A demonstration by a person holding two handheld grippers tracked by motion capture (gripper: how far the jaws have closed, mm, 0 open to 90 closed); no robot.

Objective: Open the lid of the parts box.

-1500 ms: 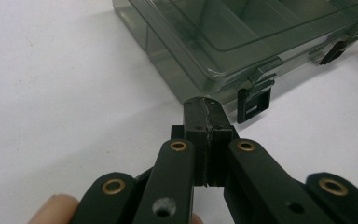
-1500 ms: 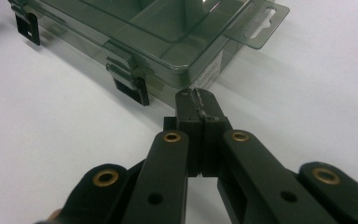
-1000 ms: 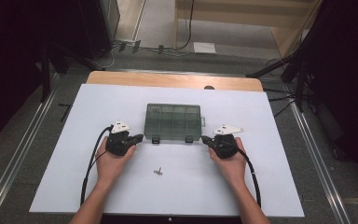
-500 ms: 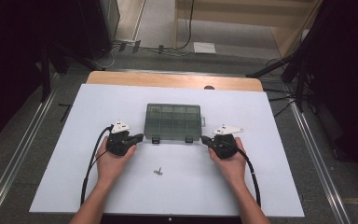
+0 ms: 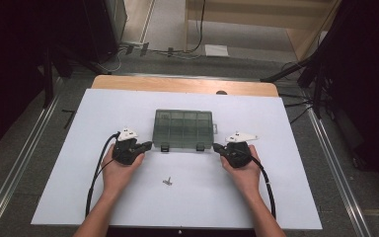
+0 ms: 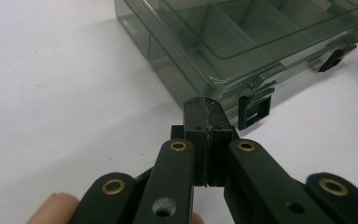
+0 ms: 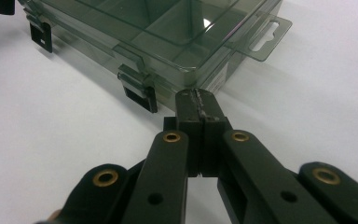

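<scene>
Your left gripper (image 5: pixel 147 145) and right gripper (image 5: pixel 217 146), both clenched empty, flank the latched box (image 5: pixel 183 129); screw (image 5: pixel 167 181) unstored.

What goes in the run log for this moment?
left gripper: shut, empty | right gripper: shut, empty | box: lid closed, between them | screw: loose on table

The high view is looking down and forward from above the person's side, taking in the whole white table (image 5: pixel 79 148). Each gripper view is sitting low and close, looking along its own closed jaws. All three are sharing the smoky compartment box (image 5: pixel 183 129) (image 6: pixel 242 42) (image 7: pixel 168 32) at frame centre or top.
</scene>
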